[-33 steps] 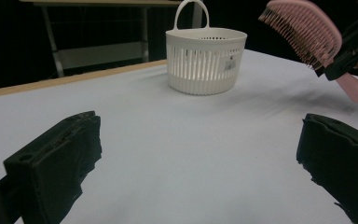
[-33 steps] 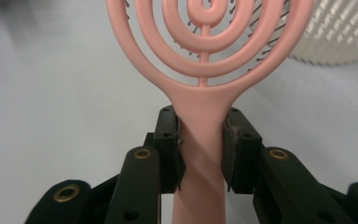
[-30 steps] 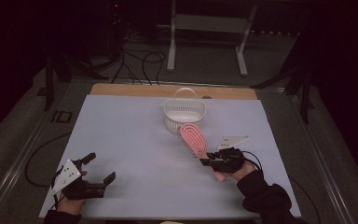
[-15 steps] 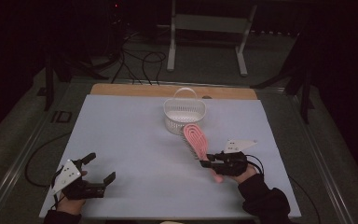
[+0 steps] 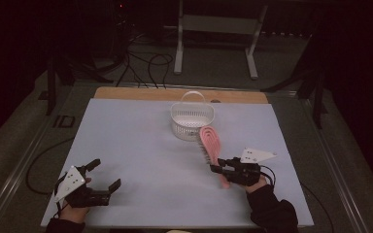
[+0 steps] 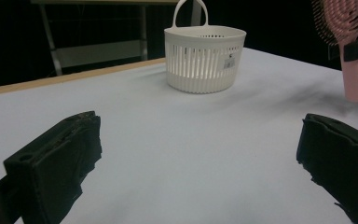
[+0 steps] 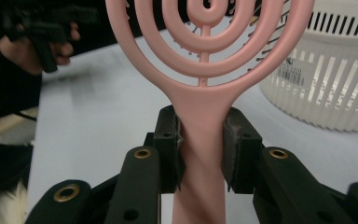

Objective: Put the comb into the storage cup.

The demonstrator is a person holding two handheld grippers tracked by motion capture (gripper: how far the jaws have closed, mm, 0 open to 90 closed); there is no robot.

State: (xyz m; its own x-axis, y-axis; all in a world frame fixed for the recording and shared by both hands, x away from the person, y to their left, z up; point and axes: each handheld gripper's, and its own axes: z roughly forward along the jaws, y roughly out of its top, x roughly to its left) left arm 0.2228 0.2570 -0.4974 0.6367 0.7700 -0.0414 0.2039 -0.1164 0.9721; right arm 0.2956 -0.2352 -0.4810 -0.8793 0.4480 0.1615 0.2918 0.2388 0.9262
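Note:
A pink hairbrush (image 5: 210, 144) with a ringed open head is held by its handle (image 7: 200, 135) in my right gripper (image 5: 218, 170), which is shut on it at the table's front right. The brush head (image 7: 205, 37) tilts up toward a white slatted basket (image 5: 191, 121) with a hoop handle. That basket (image 6: 204, 58) stands upright at the back middle of the white table (image 5: 141, 145). My left gripper (image 5: 104, 174) rests open near the front left corner, its jaws wide apart with nothing between them. The brush (image 6: 349, 46) also shows at the right edge of the left gripper view.
A wooden strip (image 5: 141, 93) runs along the table's far edge. Behind the table stand a metal frame (image 5: 218, 43) and cables (image 5: 145, 63) on the dark floor. White table surface lies open between the two grippers.
My right gripper has drawn the brush back toward the front of the table, away from the basket, and lifted its head. The left gripper has stayed put.

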